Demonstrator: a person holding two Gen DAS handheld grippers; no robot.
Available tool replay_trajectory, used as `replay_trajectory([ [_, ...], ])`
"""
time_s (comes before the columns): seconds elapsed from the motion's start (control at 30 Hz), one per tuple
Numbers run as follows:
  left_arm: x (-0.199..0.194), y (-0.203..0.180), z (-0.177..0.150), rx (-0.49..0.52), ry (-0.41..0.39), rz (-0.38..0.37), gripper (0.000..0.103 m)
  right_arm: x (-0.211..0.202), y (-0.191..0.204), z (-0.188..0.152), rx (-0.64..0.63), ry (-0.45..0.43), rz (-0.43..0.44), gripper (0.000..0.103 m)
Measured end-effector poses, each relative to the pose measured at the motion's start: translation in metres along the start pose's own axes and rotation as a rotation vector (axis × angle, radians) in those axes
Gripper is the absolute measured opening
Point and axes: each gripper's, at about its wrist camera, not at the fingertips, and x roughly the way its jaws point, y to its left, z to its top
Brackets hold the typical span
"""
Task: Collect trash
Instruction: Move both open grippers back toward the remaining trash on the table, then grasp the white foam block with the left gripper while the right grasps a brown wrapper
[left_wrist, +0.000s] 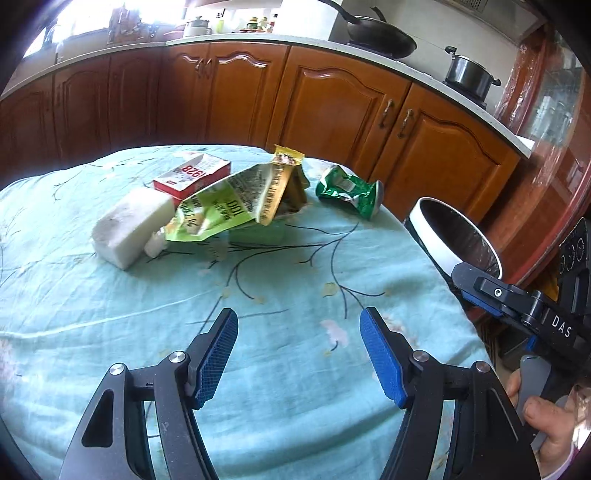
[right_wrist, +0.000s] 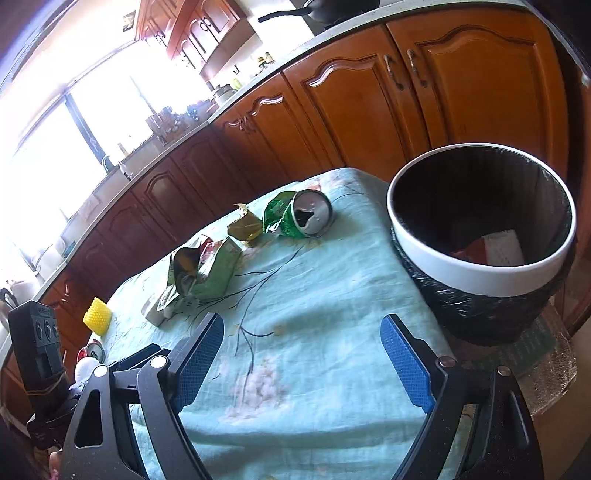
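Crushed can (right_wrist: 299, 218) lies on the table (right_wrist: 314, 332), left of the bin (right_wrist: 480, 269).

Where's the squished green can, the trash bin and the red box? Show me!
crushed green can (right_wrist: 308, 214): right wrist view, on its silver top.
trash bin (right_wrist: 461, 271): right wrist view, on its white rim.
red box (left_wrist: 192, 178): left wrist view, on its top face.

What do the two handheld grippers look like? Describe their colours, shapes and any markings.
Both the left gripper and the right gripper have black angular metal arms with silver pivot bolts and blue, finely textured finger pads. The left wrist view shows white "DAS" lettering on the right gripper's black body.
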Motion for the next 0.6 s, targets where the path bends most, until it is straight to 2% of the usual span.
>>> replay_trajectory([
  [0.33,-0.020,0.049,0.003,-0.074,-0.032,0.083,0.068,0.026,0.053,0.003,-0.075,0.031,0.082,0.088],
  [0.6,-0.026,0.092,0.023,-0.138,-0.054,0.145,0.068,0.060,0.085,0.009,-0.099,0.065,0.140,0.088],
])
